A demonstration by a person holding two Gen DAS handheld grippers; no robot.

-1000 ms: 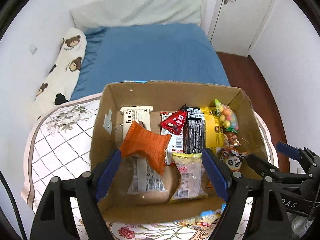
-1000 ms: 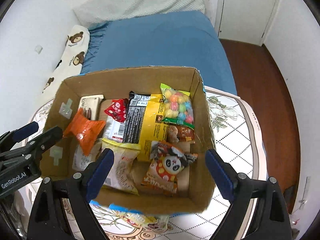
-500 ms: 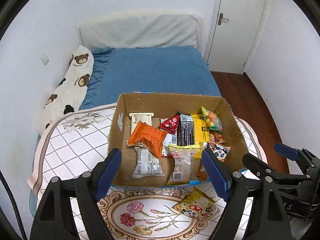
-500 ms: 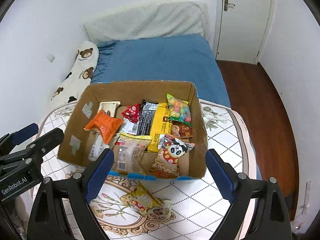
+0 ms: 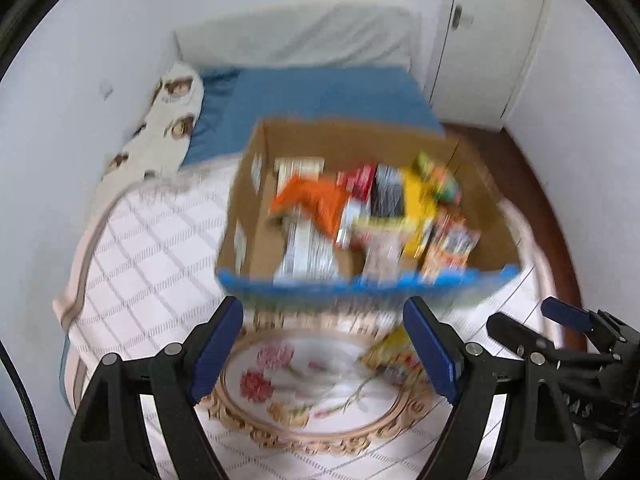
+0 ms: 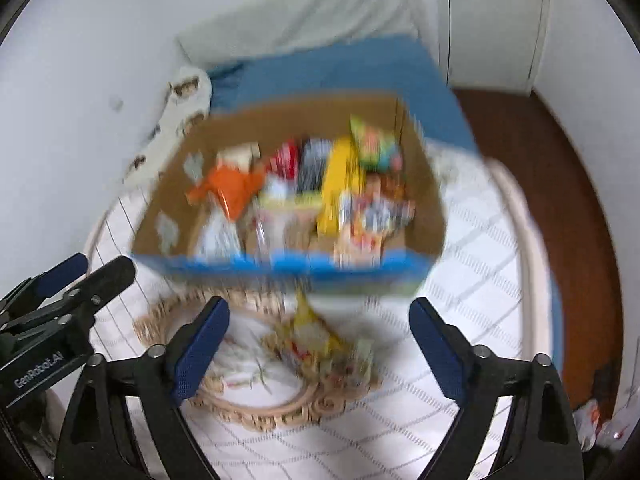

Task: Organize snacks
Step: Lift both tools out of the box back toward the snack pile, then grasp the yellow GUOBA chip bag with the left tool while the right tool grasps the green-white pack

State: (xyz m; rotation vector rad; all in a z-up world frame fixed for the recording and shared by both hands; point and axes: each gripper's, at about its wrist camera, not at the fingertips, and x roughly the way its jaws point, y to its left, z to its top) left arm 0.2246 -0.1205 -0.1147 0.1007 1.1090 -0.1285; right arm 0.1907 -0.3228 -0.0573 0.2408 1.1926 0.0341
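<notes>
A cardboard box (image 5: 360, 284) with a blue front edge stands on the table, holding several snack packets, an orange packet (image 5: 316, 200) among them. The picture is blurred by motion. One loose yellow snack packet (image 5: 394, 350) lies on the cloth in front of the box. My left gripper (image 5: 323, 312) hangs open before the box, holding nothing. In the right wrist view the same box (image 6: 280, 264) and loose packet (image 6: 316, 332) show. My right gripper (image 6: 319, 310) hovers above that packet with its jaws closing; the pads touch nothing.
The round table wears a white quilted cloth (image 5: 152, 248) with a floral medallion (image 5: 304, 384). Behind it lies a bed with a blue sheet (image 5: 328, 96) and a bear-print pillow (image 5: 168, 128). A white door (image 5: 488, 40) and dark wooden floor (image 6: 560, 200) are at the right.
Both grippers have drawn back from over the box, which now sits farther off. The loose yellow packet and the medallion have come into view. The right jaws look slightly narrower.
</notes>
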